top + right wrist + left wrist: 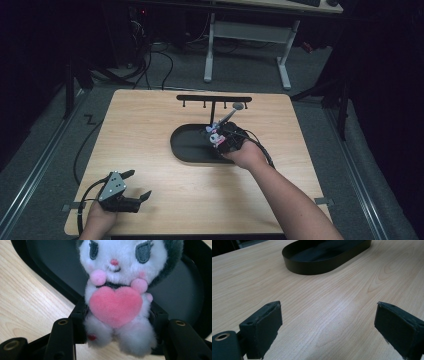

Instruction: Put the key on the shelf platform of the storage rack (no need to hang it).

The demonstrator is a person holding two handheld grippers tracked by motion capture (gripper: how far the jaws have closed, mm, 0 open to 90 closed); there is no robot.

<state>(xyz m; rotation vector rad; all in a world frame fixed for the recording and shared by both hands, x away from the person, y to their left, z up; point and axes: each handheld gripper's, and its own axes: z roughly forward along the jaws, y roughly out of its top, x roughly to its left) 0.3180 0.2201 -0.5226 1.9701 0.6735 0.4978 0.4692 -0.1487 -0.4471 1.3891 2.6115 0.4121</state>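
My right gripper [115, 322] pinches a small plush toy [117, 297] at its lower body, 1 pad on each flank, so the white fur bulges out below my jaws. In the right gripper view the toy faces the camera, a pink heart held against its chest; the top of its head is cut off by the upper edge, and the pads themselves are mostly buried in fur. Behind the toy lies the black oval tray [185, 285], its rim passing just past my left jaw, with bare wood beyond it.

From the high view the toy [216, 136] is only a pale speck at the tip of my right gripper [225, 138], too small to read, held over the right part of the tray [186, 150]. That view adds what my own camera misses: a black hook rack [214, 99] rising from the tray beyond my jaws, and a grey, stick-like piece [230, 114] slanting up from near the toy, which I cannot identify.

My left gripper [327, 327] has its 2 jaws spread wide, nothing between them but the table [324, 315]. Ahead of them the tray [312, 265] shows its near end, the far end cut off. In the high view this gripper [131, 187] sits well apart from the tray, near the table's front left corner.
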